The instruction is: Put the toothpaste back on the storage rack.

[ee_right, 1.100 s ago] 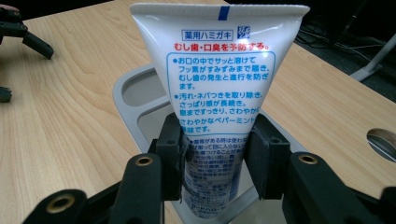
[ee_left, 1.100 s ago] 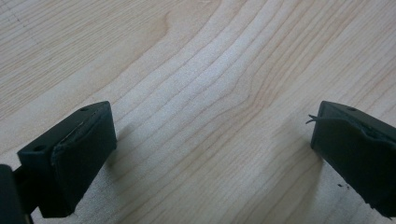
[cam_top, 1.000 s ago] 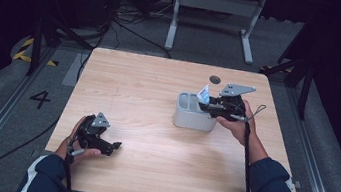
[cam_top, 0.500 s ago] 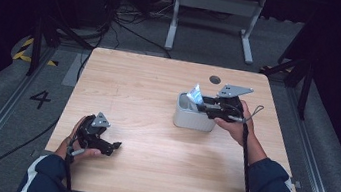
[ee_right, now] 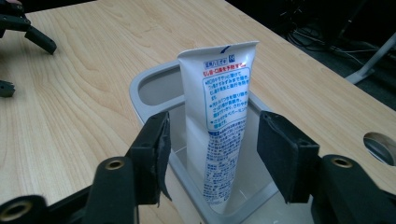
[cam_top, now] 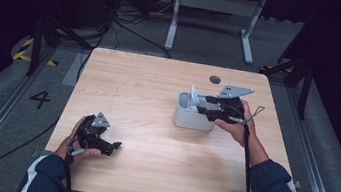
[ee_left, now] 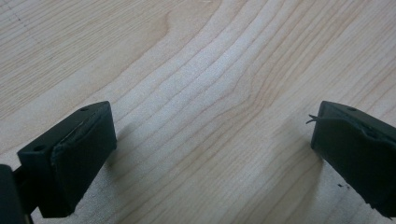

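Black jaws of the right gripper (ee_right: 212, 154) stood wide, one on each side of the white tube (ee_right: 219, 116), not touching it; the tube stood up in the grey bin (ee_right: 149, 86), crimped end at twelve o'clock; seen from the high view, the right gripper (cam_top: 206, 107) hung over the bin (cam_top: 190, 120) at about three o'clock on the wooden table (cam_top: 145, 80); the left gripper (cam_top: 113, 147) lay low at about seven o'clock, well apart from the bin; its jaws were wide too, with bare wood between them.
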The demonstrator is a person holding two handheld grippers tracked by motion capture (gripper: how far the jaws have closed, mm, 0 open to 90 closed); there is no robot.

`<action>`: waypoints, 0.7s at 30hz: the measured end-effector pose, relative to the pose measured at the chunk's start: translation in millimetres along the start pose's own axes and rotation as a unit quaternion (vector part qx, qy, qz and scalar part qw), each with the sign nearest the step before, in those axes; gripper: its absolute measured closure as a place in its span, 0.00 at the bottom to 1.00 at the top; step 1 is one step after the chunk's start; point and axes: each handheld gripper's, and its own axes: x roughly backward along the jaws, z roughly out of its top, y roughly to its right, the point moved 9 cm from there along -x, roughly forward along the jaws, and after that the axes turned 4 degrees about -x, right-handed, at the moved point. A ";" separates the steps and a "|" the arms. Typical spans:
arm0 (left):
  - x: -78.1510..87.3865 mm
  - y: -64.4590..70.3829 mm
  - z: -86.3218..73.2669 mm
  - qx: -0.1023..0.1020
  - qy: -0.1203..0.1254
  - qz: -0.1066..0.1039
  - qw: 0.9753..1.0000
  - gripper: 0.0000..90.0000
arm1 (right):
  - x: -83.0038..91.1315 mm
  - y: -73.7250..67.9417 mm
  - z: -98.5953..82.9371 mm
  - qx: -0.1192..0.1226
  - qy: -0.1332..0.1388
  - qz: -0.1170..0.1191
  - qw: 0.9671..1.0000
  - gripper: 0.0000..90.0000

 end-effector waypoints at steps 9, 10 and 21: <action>0.0 -0.1 0.0 0.000 0.000 0.000 1.000 0.01 | 9.0 -6.5 1.9 0.019 -0.008 -0.009 1.000 0.39; 0.0 -0.1 -0.1 -0.001 0.000 0.000 1.000 0.01 | 10.2 -6.7 1.5 0.023 -0.009 -0.011 1.000 0.38; 0.0 0.0 0.0 0.000 0.000 0.000 1.000 0.01 | 32.5 -1.2 -7.6 0.036 -0.009 -0.045 0.998 0.30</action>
